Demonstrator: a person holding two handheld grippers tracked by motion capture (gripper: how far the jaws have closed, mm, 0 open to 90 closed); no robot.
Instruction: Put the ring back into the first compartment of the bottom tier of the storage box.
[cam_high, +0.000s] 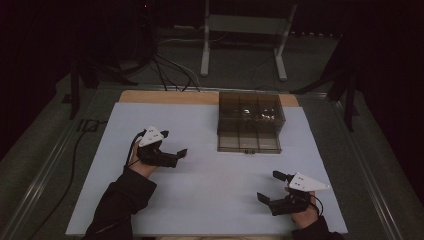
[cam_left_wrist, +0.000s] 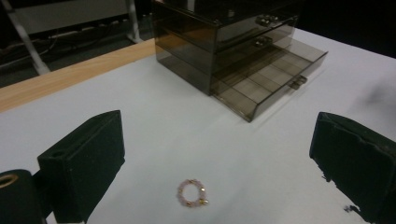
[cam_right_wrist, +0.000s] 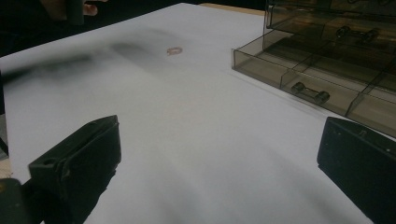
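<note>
Two hand-held grippers wait with jaws apart over a white counter; a small bead ring lies just before the left one.

High view: nearest the camera, the right hand-held gripper (cam_high: 270, 186) sits at 5 o'clock on the counter (cam_high: 210, 200), jaws wide and empty; the left hand-held gripper (cam_high: 175, 142) at 9 o'clock, also wide, is nearer the ring, which is too small to make out here. Left gripper view: the bead ring (cam_left_wrist: 192, 193) lies flat between the jaws, toward 6 o'clock; the smoky drawer box (cam_left_wrist: 233, 42), bottom drawer pulled out, stands at 1 o'clock. Right gripper view: ring (cam_right_wrist: 174, 50) far off at 11 o'clock; the box (cam_right_wrist: 327, 56) at 2 o'clock, cut off by the frame edge.
</note>
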